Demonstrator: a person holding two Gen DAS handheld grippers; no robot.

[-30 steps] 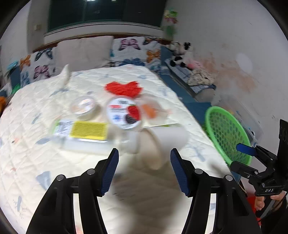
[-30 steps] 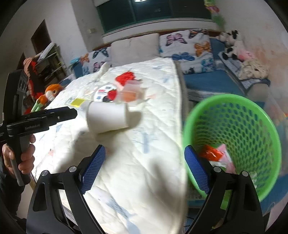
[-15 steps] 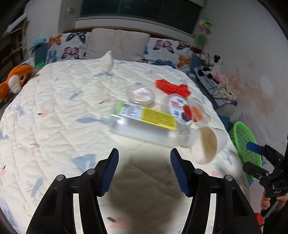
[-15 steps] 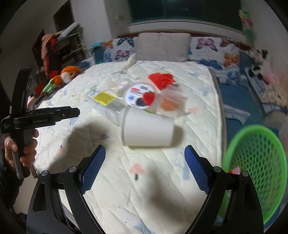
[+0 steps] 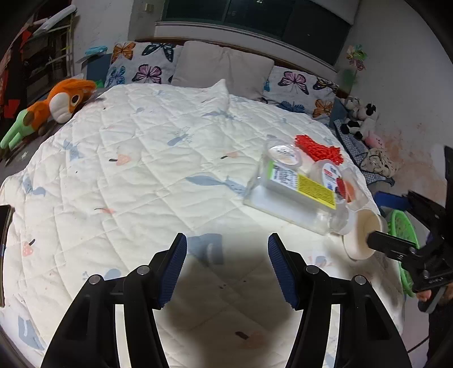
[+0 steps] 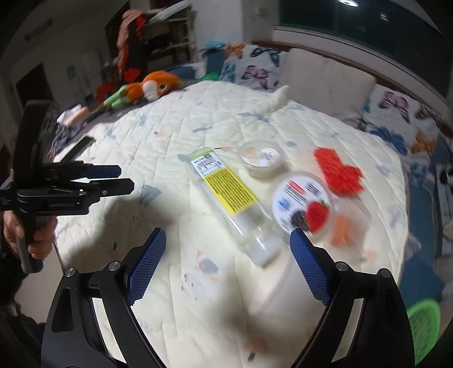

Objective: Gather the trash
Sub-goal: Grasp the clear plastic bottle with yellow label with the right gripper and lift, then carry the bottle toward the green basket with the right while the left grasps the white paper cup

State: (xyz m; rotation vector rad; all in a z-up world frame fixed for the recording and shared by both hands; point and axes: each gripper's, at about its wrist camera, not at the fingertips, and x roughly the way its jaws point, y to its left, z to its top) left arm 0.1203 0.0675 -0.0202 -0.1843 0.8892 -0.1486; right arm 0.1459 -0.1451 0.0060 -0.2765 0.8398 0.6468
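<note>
The room is lit from above; a ceiling lamp (image 6: 347,2) shows at the top edge of the right wrist view, and the window (image 5: 254,14) is dark. The white quilt (image 5: 141,169) is bright, almost washed out. A large soft shadow lies on it in front of the left gripper (image 5: 227,264), and another one beside the bottle (image 6: 226,195) in the right wrist view. The left wrist view is rather sharp. The right wrist view is blurred, most strongly at the paper cup (image 6: 277,286) and the green basket (image 6: 423,325). Both pictures bend strongly at the edges, with black corners.
</note>
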